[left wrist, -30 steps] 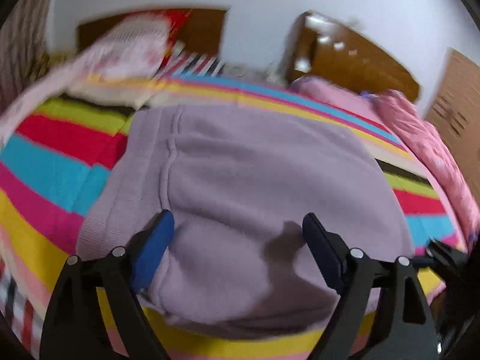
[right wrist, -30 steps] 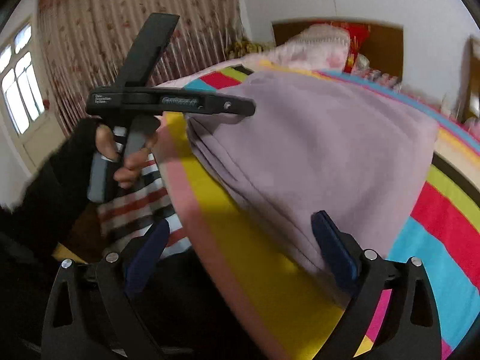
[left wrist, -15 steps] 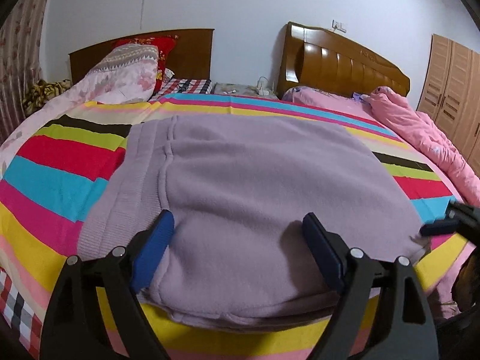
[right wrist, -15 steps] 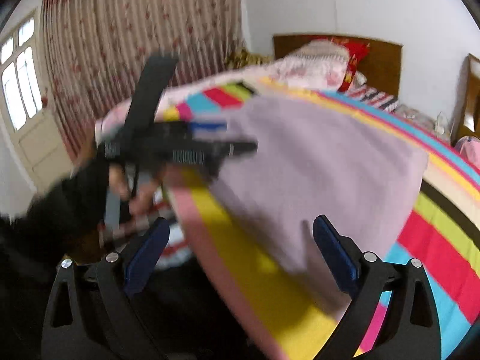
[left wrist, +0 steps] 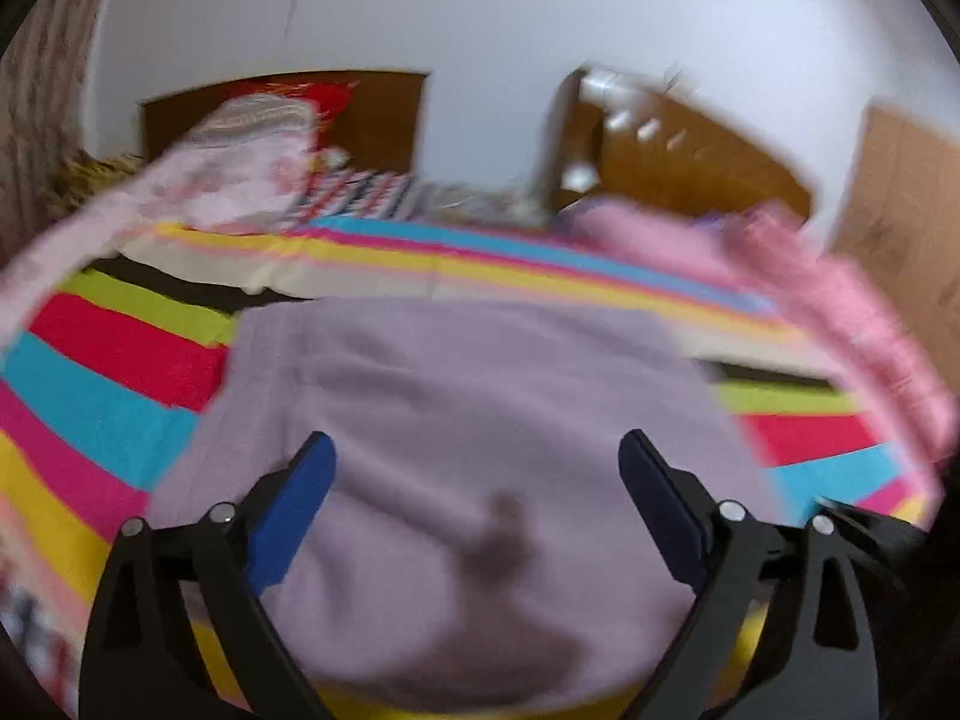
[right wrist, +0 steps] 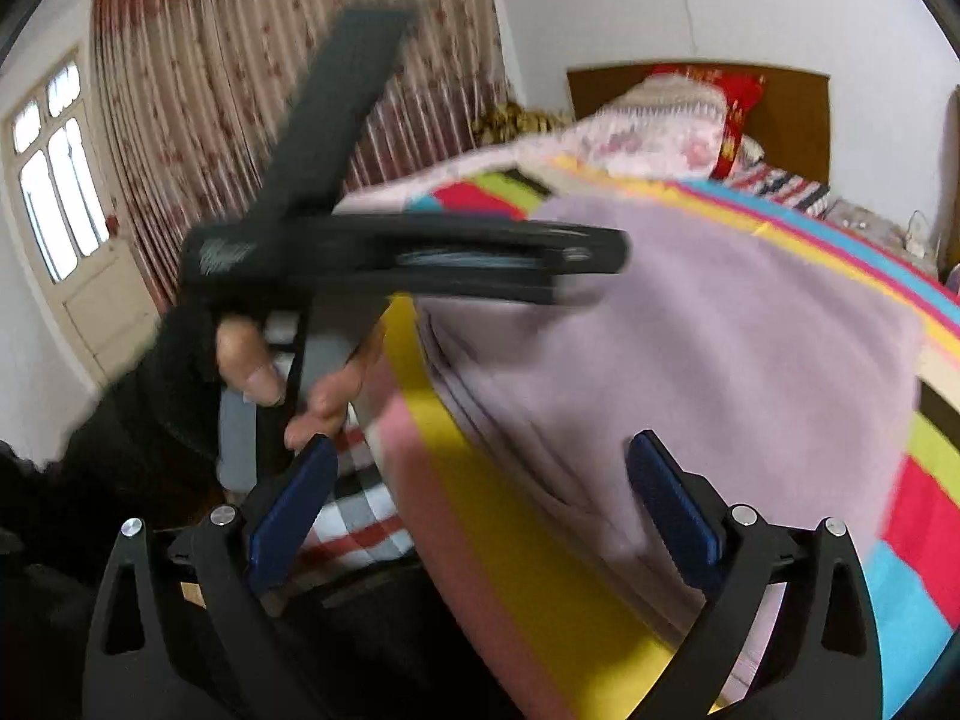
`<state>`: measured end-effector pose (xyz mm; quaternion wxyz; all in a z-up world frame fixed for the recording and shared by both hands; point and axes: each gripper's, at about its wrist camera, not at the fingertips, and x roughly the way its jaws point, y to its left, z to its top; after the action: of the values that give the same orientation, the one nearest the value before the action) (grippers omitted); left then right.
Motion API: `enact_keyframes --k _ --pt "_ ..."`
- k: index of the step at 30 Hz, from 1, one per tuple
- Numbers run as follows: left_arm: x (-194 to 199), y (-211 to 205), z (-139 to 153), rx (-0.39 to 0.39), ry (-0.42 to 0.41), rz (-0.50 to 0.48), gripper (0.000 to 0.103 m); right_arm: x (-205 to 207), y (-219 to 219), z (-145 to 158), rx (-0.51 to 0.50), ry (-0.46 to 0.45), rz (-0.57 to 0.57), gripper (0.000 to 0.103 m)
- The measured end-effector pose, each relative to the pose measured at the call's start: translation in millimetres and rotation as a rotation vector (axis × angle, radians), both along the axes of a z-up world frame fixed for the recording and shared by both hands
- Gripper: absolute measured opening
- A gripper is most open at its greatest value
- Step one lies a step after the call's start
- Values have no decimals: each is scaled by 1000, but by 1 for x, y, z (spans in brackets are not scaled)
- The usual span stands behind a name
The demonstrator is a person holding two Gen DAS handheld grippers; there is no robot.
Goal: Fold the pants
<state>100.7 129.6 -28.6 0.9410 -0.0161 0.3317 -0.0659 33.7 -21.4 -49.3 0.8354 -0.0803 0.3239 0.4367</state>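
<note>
- up close, left hand-held gripper [left wrist: 474, 474] spread wide over the near end of the pants, blue pads apart, nothing between them, hovering rather than clearly pressing.
- likewise right hand-held gripper [right wrist: 480, 480] spread wide and holding nothing, aimed at the near corner of the bed, one pad over checked cloth, the other over the lilac fabric.
- seen from the right wrist view: left hand [right wrist: 288, 372] in a dark sleeve around the left tool's handle, black body of that tool stretched above the edge of the pants.
- pants [left wrist: 468, 432], lilac fleece, lying as a broad, flattened block on the striped bedspread [left wrist: 108, 396], near edge close to the bed's edge; stacked layers showing along the side in the right wrist view [right wrist: 690, 348], so probably already folded at least once.
- beyond: pink floral bedding [left wrist: 240, 192] and wooden headboard [left wrist: 384, 114] at the far end, second bed's pink quilt [left wrist: 840, 300] to the right, curtain [right wrist: 252, 90] and door at the left.
- risks: pinching only the top layer and dragging the stack askew; soft fleece slipping from the pads mid-lift; fabric sliding off the near bed edge; heavy motion blur, so a misjudged grasp point seems likely.
- writing: pale print on the left tool's body, too blurred to read; no other labels legible.
</note>
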Motion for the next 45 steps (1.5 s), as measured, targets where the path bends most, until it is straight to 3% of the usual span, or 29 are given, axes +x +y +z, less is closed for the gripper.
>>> enact_keyframes --k 2,3,5,9,10,13,16,17,19,21,23,26,29,31,32,33,37,39,42,43,45 --pt "15 5 -17 115 90 125 93 -8 12 -7 -49 -22 26 98" --pt "11 9 -19 112 84 120 93 -11 13 -7 -73 -43 35 98" --pt "-1 12 -20 183 73 155 93 -12 8 -2 -71 -45 47 96" --pt "-13 27 -16 117 60 162 95 11 -4 9 64 19 -38 97" --pt "-11 29 -19 119 66 163 98 17 -1 3 61 70 -26 99" --pt "-8 34 -31 108 83 165 102 5 6 0 -12 89 66 99" --pt "-12 44 -34 44 106 161 102 6 -15 20 24 151 145 97" --pt "-12 51 -36 -10 129 159 102 11 -25 29 36 133 137 97" --pt "-16 56 -36 -51 149 180 102 27 -52 51 68 55 58 97" --pt "-22 49 -23 -5 119 223 102 65 -87 70 124 32 -59 98" --pt "-24 41 -9 -2 58 202 101 110 -111 72 156 68 -159 99" --pt "-14 33 0 6 1 181 101 174 -113 51 164 192 -191 99" --pt "2 38 -23 29 101 206 102 205 -93 34 162 271 -137 99" --pt "2 60 -46 -129 157 192 102 212 -77 26 92 264 -93 97" --pt "-2 69 -50 -189 136 186 102 223 -70 16 2 243 -116 96" --pt "-3 68 -50 -168 138 176 102 232 -73 12 -31 231 -168 93" --pt "-1 65 -50 -149 139 178 102 255 -106 30 -3 158 -432 94" --pt "-1 65 -51 -147 135 176 102 239 -106 43 98 191 -356 94" --pt "-1 64 -50 -145 139 173 102 200 -78 51 63 159 -199 95" --pt "-5 62 -49 -144 139 173 102 188 -66 47 79 201 -94 97" --pt "-6 62 -49 -142 138 177 102 182 -50 34 61 244 -2 97"
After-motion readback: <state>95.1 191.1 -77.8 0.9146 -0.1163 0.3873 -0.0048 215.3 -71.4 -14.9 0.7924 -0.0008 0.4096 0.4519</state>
